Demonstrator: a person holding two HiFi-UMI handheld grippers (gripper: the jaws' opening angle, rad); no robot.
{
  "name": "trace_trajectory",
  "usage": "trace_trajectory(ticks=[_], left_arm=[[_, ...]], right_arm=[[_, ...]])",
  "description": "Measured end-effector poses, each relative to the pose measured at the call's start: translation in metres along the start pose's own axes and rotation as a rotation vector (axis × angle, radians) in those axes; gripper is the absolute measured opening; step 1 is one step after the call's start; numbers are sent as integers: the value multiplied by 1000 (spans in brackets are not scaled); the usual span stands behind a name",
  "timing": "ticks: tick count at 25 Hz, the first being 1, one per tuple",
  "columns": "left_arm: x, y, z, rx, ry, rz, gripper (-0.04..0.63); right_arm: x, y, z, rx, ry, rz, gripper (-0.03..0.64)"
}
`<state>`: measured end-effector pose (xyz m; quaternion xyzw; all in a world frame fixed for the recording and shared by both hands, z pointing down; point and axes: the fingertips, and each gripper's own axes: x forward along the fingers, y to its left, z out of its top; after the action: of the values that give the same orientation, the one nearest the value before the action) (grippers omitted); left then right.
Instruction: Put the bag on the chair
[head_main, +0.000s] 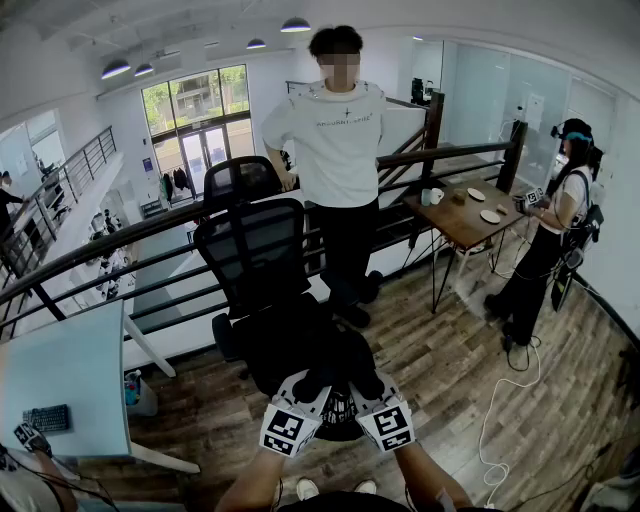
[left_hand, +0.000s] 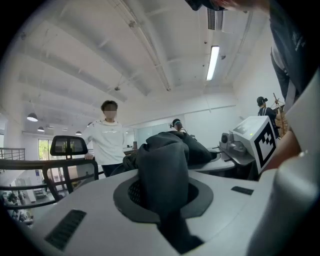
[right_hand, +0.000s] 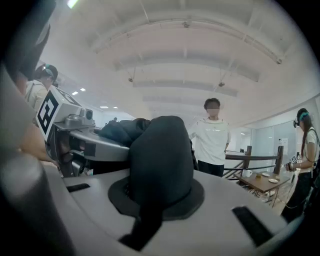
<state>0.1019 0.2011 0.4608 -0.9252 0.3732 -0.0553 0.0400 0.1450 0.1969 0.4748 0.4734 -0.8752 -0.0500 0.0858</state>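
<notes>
A black bag (head_main: 305, 350) hangs over the seat of a black mesh office chair (head_main: 250, 250) in the head view; I cannot tell whether it rests on the seat. Both grippers hold it from the near side. My left gripper (head_main: 308, 388) is shut on a fold of the bag's dark fabric (left_hand: 162, 175), which bulges up between its jaws. My right gripper (head_main: 366, 388) is shut on another fold of the bag (right_hand: 160, 160). The two grippers sit close side by side; each shows in the other's view, the right gripper (left_hand: 250, 145) and the left gripper (right_hand: 70, 130).
A person in a white sweatshirt (head_main: 340, 140) stands just behind the chair at a railing (head_main: 150, 230). A second black chair (head_main: 240, 180) is further back. A wooden table (head_main: 455, 225) with dishes and another person (head_main: 555, 230) are at right. A white table (head_main: 70, 370) is at left.
</notes>
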Motion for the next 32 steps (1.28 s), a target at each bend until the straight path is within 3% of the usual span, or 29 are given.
trace_trajectory(ticks=[12,32], left_arm=[[-7,16,3,-15,-7,-6,63],[-24,68,14,-13,-35,-41,63]], right_arm=[[15,14,11,-31,-17,47,48],[61,32,27,-13,-13,-9,48]])
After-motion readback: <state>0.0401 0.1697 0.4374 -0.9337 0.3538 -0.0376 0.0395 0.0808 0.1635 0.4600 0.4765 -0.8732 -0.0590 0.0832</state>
